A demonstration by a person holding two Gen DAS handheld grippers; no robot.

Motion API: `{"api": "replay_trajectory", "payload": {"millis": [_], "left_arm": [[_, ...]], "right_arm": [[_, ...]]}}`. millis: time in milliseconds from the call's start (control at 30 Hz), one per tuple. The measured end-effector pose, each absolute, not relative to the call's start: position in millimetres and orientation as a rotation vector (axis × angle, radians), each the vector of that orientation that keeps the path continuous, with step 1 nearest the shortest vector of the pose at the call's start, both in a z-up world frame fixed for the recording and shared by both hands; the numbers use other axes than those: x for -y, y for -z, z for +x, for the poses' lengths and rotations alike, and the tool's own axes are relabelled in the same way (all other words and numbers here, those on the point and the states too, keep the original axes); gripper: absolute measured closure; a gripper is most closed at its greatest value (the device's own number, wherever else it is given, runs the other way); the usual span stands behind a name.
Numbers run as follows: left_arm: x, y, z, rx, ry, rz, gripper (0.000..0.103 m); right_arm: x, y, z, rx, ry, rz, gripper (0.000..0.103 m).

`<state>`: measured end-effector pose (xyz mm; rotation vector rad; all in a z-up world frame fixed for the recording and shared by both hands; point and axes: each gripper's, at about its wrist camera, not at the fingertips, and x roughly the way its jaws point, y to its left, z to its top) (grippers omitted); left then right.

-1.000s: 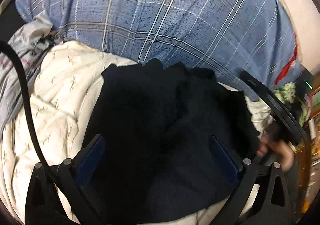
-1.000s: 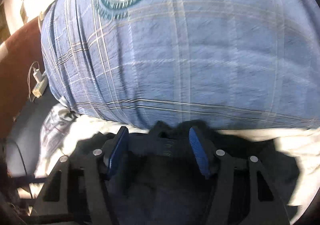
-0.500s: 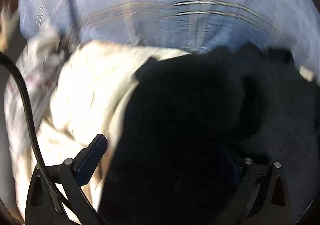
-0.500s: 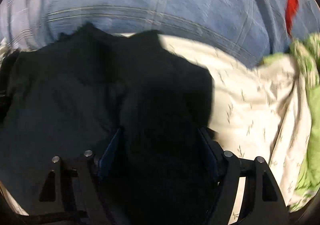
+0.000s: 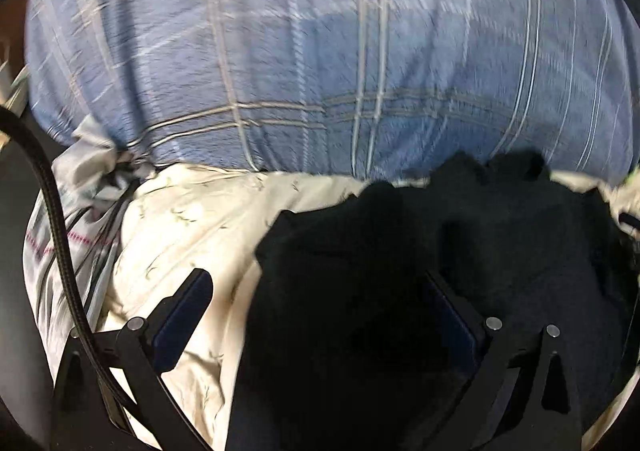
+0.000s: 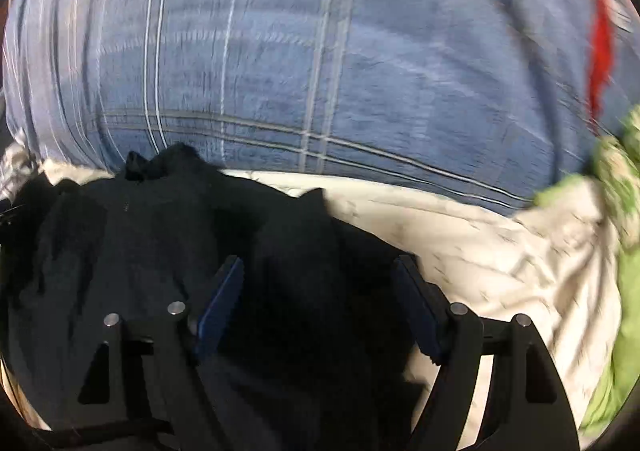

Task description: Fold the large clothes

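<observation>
Black garment (image 5: 400,271) lies crumpled on cream sheet (image 5: 192,219), its far edge meeting blue plaid blanket (image 5: 320,51)

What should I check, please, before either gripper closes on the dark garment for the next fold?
1. Left gripper open: ok, fingers spread wide.
2. Right gripper open: ok, fingers apart.
3. Dark garment between the left fingers: ok, though its left edge sits inside the gap, so the cream sheet fills the rest.
4. Garment between the right fingers: ok, dark cloth fills the gap.
5. Garment lying flat: not ok, it is bunched with lumpy folds.
6. Grasp points are matching corners or hems: cannot tell, the cloth is too dark and the pictures are blurred.
</observation>
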<state>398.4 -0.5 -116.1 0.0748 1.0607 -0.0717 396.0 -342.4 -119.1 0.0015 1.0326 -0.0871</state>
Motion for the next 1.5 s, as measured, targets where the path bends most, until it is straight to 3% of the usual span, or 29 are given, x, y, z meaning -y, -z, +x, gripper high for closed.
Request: {"api": "replay_trajectory", "payload": {"millis": [33,67,100,167,267,467,767,867,967,1033,1233,1367,1400,1500], "left_arm": [[6,120,403,-1.068,0.073,0.086,0.001],[9,125,404,-1.076,0.082,0.092,0.001],[7,128,400,-1.081,0.088,0.093,0.001],[8,137,401,-1.103,0.090,0.095,0.001],[5,143,402,-1.104,0.101,0.069,0.001],[1,138,405,-1.080,0.099,-0.014,0.001],[-2,155,407,-1.076,0.070,-0.001,0.000],[-9,134,393,-0.975,0.020,0.025,0.002],[-2,99,366,-0.843,0.067,0.022,0.001],[13,82,354,-0.804,0.185,-0.022,0.000],[44,123,387,-1.015,0.236,-0.044,0.001],[0,163,412,-1.055,-0.097,0.112,0.004],[-11,167,415,-1.062,-0.126,0.102,0.000],[-55,176,419,-1.130,-0.086,-0.101,0.000]], "right_arm": [[337,129,405,-1.074,0.084,-0.015,0.027],[335,135,409,-1.096,0.071,-0.020,0.034],[334,144,414,-1.129,0.029,-0.003,0.059],[334,154,419,-1.170,-0.019,0.041,0.087],[347,145,411,-1.110,0.011,0.081,0.091],[390,124,387,-1.021,0.057,0.224,0.091],[422,166,368,-1.063,0.099,0.487,0.089],[412,133,350,-0.968,0.167,0.346,0.080],[378,95,314,-0.836,0.161,0.228,0.063],[348,87,302,-0.815,0.082,0.199,0.060],[293,125,312,-0.937,-0.014,0.195,0.058],[287,149,322,-1.005,0.036,0.191,0.058],[288,153,322,-1.010,0.039,0.184,0.058],[289,156,326,-1.014,0.036,0.175,0.058]]}}
